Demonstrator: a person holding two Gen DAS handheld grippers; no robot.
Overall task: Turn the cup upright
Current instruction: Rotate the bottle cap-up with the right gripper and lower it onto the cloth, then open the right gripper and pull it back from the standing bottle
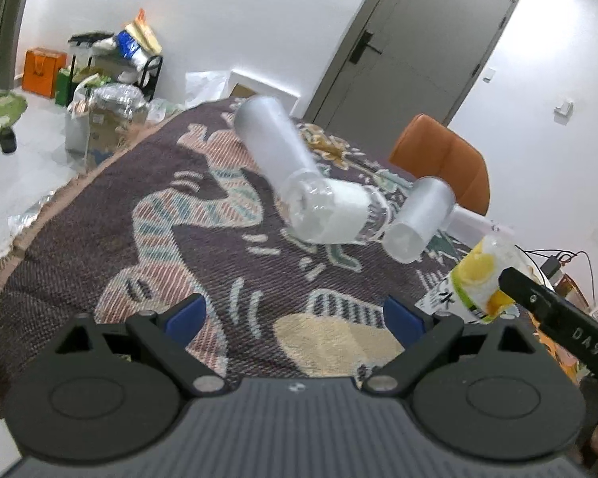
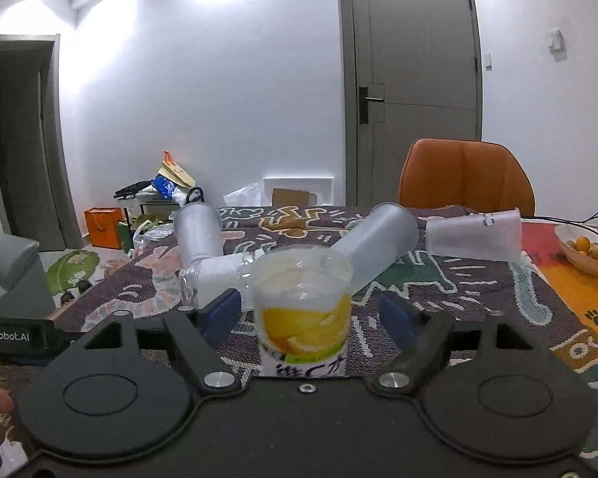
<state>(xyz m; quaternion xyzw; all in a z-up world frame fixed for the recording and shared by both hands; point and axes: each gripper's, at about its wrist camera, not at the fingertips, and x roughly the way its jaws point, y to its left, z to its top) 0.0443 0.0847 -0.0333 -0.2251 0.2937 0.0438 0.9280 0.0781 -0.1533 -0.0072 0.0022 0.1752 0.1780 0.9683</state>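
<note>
Here, right gripper point(image 2: 310, 310) with jaws spread wide, blue pads point(image 2: 221, 310) clear of contact on both sides. Lemon-printed cup point(image 2: 303, 318) upright between the jaws, centred in the gap, open mouth up, touching neither pad. Beyond the jaws, on the patterned tablecloth point(image 2: 478, 290): frosted cup point(image 2: 378, 247) lying on its side just past the lemon-printed cup, angled up and right; second frosted cup point(image 2: 199, 233) lying ahead and left of the left jaw, its narrow end against a clear bottle point(image 2: 219, 279) lying flat. Third frosted cup point(image 2: 474, 237) on its side, well right of the right jaw. Bowl of small orange fruit point(image 2: 586, 251) at far right; orange chair point(image 2: 466, 177) behind the table.

Left gripper point(image 1: 295, 316) likewise spread wide, nothing between the pads point(image 1: 187, 316). Straight ahead of the gap, well apart: frosted cup point(image 1: 275, 147) and clear bottle point(image 1: 331, 213) meeting at an angle. Frosted cup point(image 1: 418, 219) ahead and right of the right jaw. Lemon-printed cup point(image 1: 482, 279) just outside the right jaw, beside a black finger of the right gripper point(image 1: 554, 314).
</note>
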